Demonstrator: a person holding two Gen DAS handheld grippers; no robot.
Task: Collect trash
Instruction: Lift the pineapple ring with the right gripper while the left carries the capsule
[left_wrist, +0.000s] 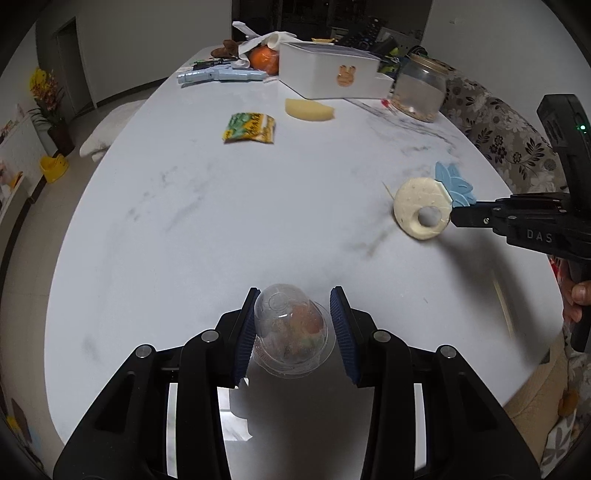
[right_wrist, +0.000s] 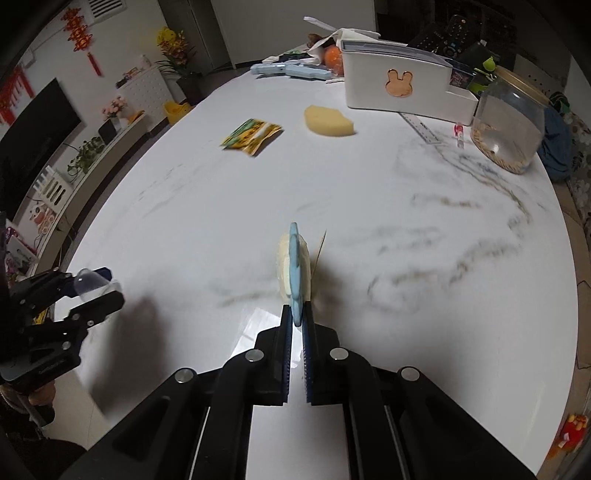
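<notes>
Low in the frame a clear domed cup (left_wrist: 291, 328) is cradled between the part-open left gripper (left_wrist: 293, 325), likely as the bin, while a cream-and-blue toy (right_wrist: 293, 266) is pinched by the closed right gripper (right_wrist: 297, 321), mid-frame above the table (right_wrist: 406, 258), seemingly for dropping in.

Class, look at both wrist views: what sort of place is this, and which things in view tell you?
Most likely a home living-dining room: a marble-look dining table, a wall television above a low cabinet with potted flowers, and red festive hangings.
</notes>
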